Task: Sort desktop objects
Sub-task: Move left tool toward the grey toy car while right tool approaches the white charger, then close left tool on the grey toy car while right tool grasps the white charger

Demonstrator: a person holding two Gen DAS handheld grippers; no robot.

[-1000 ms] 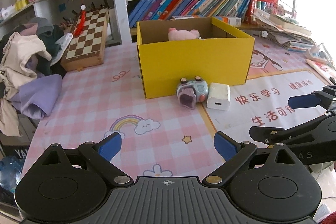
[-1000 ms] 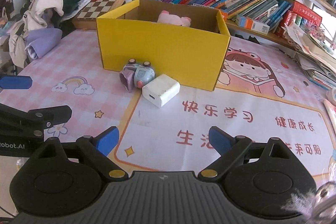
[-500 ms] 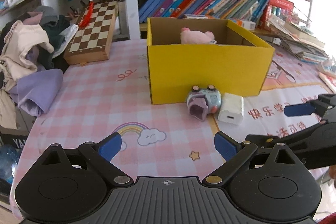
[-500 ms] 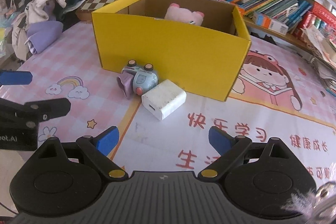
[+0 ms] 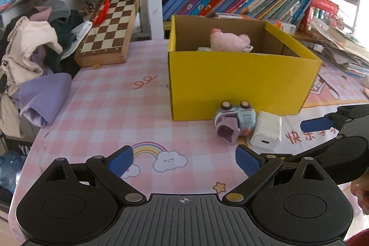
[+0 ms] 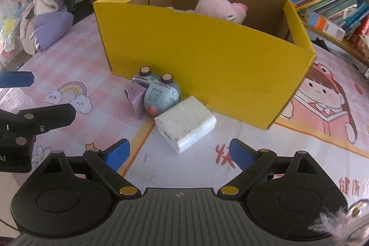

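Observation:
A yellow cardboard box (image 5: 242, 82) (image 6: 207, 47) stands open on the pink mat with a pink plush toy (image 5: 229, 39) (image 6: 219, 6) inside. In front of it lie a grey-blue toy camera with a purple strap (image 5: 235, 122) (image 6: 156, 96) and a white charger block (image 5: 267, 131) (image 6: 186, 122), touching each other. My left gripper (image 5: 183, 159) is open and empty, short of the camera. My right gripper (image 6: 178, 153) is open and empty, just short of the charger block. Each gripper shows at the edge of the other's view.
A chessboard (image 5: 110, 29) leans by the shelf at the back left. A heap of clothes (image 5: 34, 66) lies on the left edge of the table. Books (image 5: 230, 1) fill the shelf behind the box. Stacked papers (image 5: 343, 50) sit at the far right.
Both grippers have moved forward toward the box; the camera and charger block look larger and nearer. Both grippers stay open. Nothing on the table has moved.

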